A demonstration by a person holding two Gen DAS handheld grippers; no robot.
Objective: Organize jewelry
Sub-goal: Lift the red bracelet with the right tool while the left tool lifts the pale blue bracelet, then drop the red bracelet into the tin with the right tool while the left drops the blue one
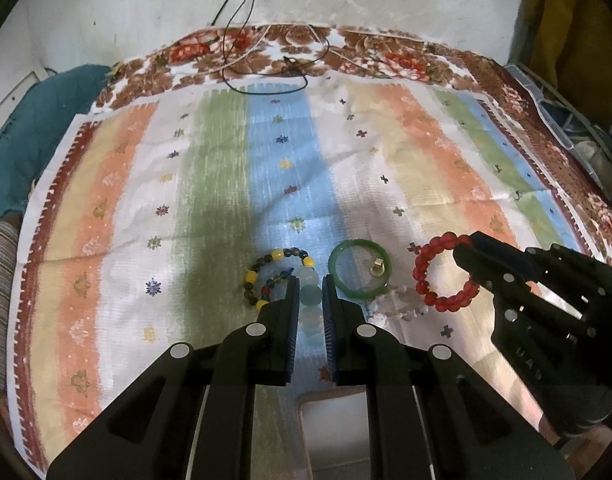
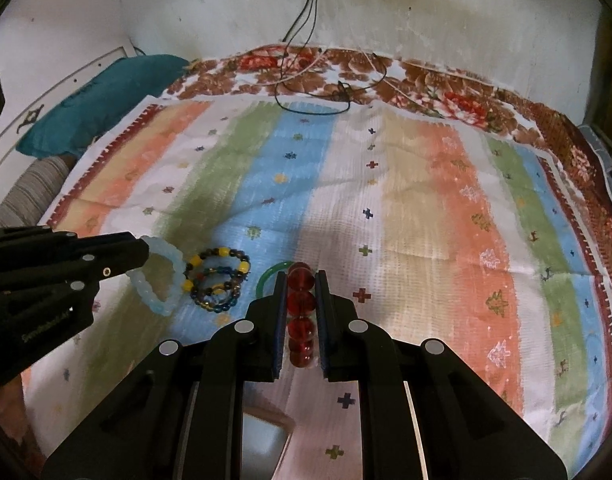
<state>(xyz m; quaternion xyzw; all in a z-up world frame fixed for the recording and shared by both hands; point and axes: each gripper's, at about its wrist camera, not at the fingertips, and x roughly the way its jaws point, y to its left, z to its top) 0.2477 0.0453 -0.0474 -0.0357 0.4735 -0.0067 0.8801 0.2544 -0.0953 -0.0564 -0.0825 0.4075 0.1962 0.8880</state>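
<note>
My left gripper is shut on a pale blue bead bracelet; it also shows in the right wrist view, hanging from the left gripper. My right gripper is shut on a red bead bracelet, which the left wrist view shows as a ring in the right gripper. A multicolour bead bracelet, a green bangle with a small gold piece, and a pale pink-white bracelet lie on the cloth.
A striped cloth covers a floral bedspread. Black and white cables lie at the far edge by the wall. A teal cushion is at the left. A wooden-framed box sits below the left gripper.
</note>
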